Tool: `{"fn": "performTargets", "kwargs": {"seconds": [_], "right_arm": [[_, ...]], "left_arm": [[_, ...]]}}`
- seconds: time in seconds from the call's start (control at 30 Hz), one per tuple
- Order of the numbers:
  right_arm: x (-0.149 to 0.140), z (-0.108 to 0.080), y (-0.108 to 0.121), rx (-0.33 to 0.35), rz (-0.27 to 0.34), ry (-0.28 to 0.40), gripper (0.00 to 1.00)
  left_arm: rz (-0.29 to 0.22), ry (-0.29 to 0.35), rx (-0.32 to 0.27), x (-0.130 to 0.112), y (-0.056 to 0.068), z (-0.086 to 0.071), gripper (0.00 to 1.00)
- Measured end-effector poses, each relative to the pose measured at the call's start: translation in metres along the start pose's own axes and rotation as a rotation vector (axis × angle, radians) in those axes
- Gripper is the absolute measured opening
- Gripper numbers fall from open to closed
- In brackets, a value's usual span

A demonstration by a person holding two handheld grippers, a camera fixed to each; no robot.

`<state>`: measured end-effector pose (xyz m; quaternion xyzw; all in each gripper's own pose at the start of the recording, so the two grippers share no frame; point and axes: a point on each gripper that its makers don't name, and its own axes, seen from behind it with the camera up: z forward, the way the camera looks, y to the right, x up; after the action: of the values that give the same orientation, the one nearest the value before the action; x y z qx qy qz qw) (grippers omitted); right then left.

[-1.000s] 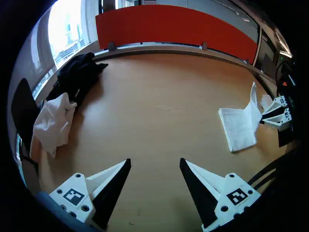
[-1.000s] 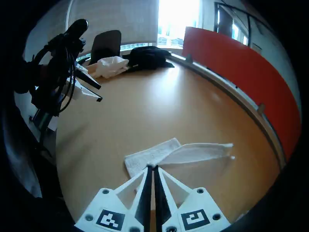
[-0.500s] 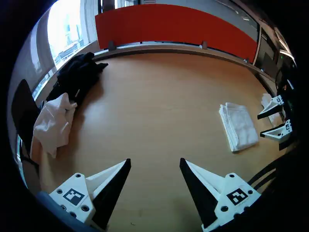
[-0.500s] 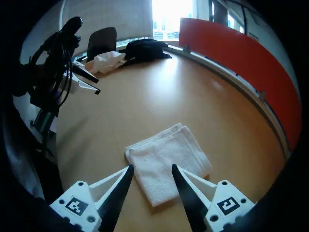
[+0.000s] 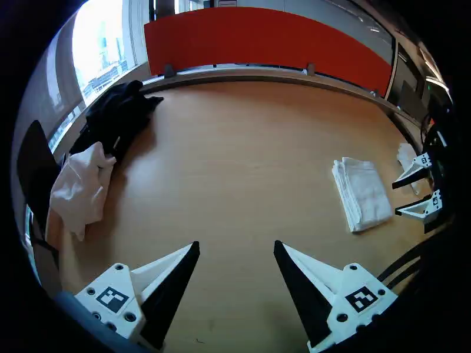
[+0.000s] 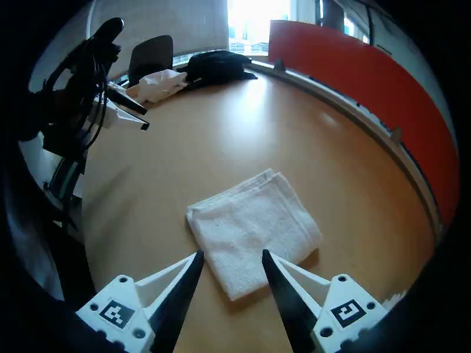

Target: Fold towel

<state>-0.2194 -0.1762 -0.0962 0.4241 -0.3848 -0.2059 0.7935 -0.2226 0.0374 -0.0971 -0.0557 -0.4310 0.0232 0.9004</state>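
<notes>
The left gripper (image 5: pixel 235 243) is held wide open and empty over bare table (image 5: pixel 235 147), with the folded towel (image 5: pixel 362 193) seen far to its right. The right gripper (image 6: pixel 232 252) is held parted and empty, the towel's near edge just ahead of its tips.

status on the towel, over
Left gripper open, empty. Right gripper open at near edge of white towel. Towel folded, flat on table. Black garment, white cloth far off.

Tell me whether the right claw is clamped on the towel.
No, the right claw stands open, and the folded towel lies free on the table.
</notes>
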Motion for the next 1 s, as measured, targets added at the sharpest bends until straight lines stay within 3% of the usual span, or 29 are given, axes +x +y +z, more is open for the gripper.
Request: {"fn": "performTargets", "kwargs": {"seconds": [0.63, 1.0], "right_arm": [[-0.057, 0.006, 0.000, -0.027, 0.044, -0.088, 0.73], [-0.071, 0.008, 0.003, -0.039, 0.068, -0.110, 0.51]], "left_arm": [[0.002, -0.001, 0.002, -0.002, 0.001, -0.001, 0.94], [0.004, 0.000, 0.000, -0.001, 0.002, -0.001, 0.94]]}}
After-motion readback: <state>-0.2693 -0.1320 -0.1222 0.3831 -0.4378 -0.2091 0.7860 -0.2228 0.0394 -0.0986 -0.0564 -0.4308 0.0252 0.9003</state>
